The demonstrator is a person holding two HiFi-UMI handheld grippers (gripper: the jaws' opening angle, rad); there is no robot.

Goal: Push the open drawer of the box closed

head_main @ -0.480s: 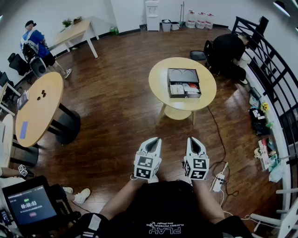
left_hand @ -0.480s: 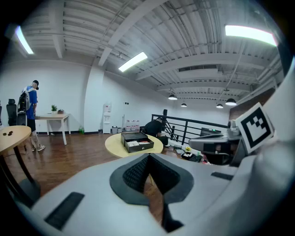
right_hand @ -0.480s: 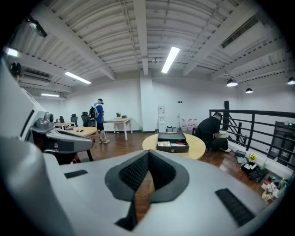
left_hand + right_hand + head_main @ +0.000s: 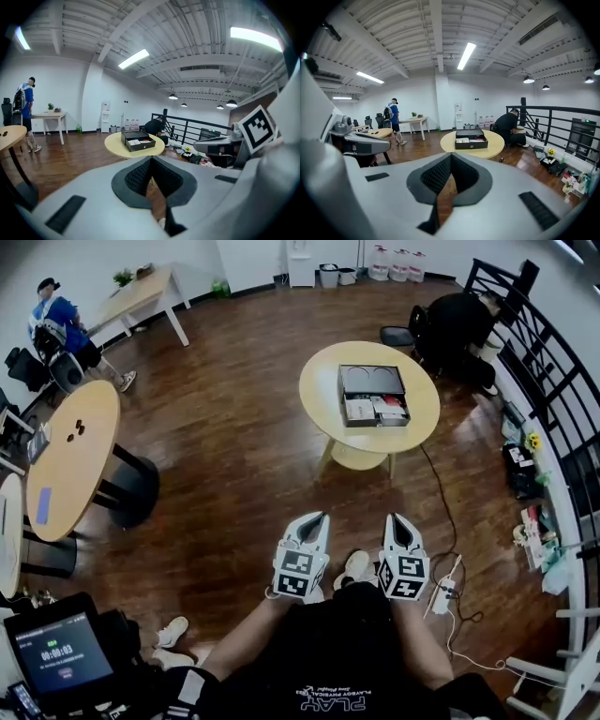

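Observation:
A black box (image 4: pixel 370 380) sits on a round light-wood table (image 4: pixel 322 390), some way ahead of me. Its drawer (image 4: pixel 375 412) is pulled open toward me, with papers and small items inside. In the left gripper view the box (image 4: pixel 137 140) is small and distant, and likewise in the right gripper view (image 4: pixel 471 138). My left gripper (image 4: pixel 315 519) and right gripper (image 4: pixel 397 520) hang side by side above the wood floor close to my body, far from the table. Both are shut and empty, as the left gripper (image 4: pixel 151 161) and the right gripper (image 4: pixel 450 157) show in their own views.
A person in black (image 4: pixel 459 326) sits just beyond the table by the black railing (image 4: pixel 553 399). Another round table (image 4: pixel 70 456) stands at the left, with a person in blue (image 4: pixel 56 320) farther back. A power strip (image 4: pixel 442 596) and cables lie on the floor at my right.
I have stepped forward slightly: a shoe now shows between the grippers, and the table with the box looks a little nearer. Both grippers stay shut in the same pose.

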